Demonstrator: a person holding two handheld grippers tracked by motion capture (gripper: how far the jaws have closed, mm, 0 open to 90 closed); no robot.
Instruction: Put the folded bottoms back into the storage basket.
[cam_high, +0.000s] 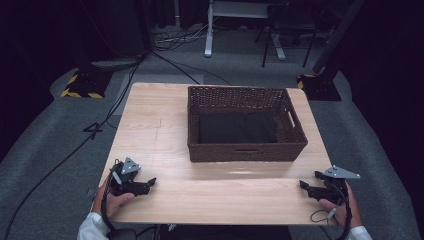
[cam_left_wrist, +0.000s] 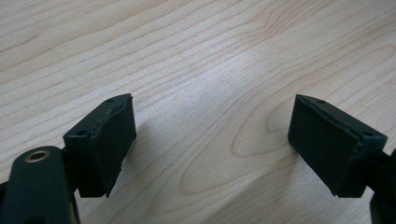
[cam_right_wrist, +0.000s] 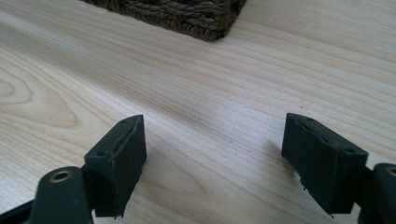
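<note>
Pale wood table (cam_high: 165, 125) lies bare under both parted, empty claws, left gripper (cam_high: 150, 183) and right gripper (cam_high: 303, 185), so nothing is yet begun and a reach ahead to the basket (cam_high: 245, 152) with dark cloth (cam_high: 237, 127) is likely called for.

Brown wicker basket (cam_high: 245, 150) upright mid-table, black cloth (cam_high: 238, 127) flat inside

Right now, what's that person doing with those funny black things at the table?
A person sits at a wooden table with a pair of tongs in each hand. The left tongs and the right tongs rest near the front corners, both open with nothing between them. In the middle stands a brown wicker basket with a dark folded cloth lying inside. Neither hand is touching the basket or the cloth.
</note>
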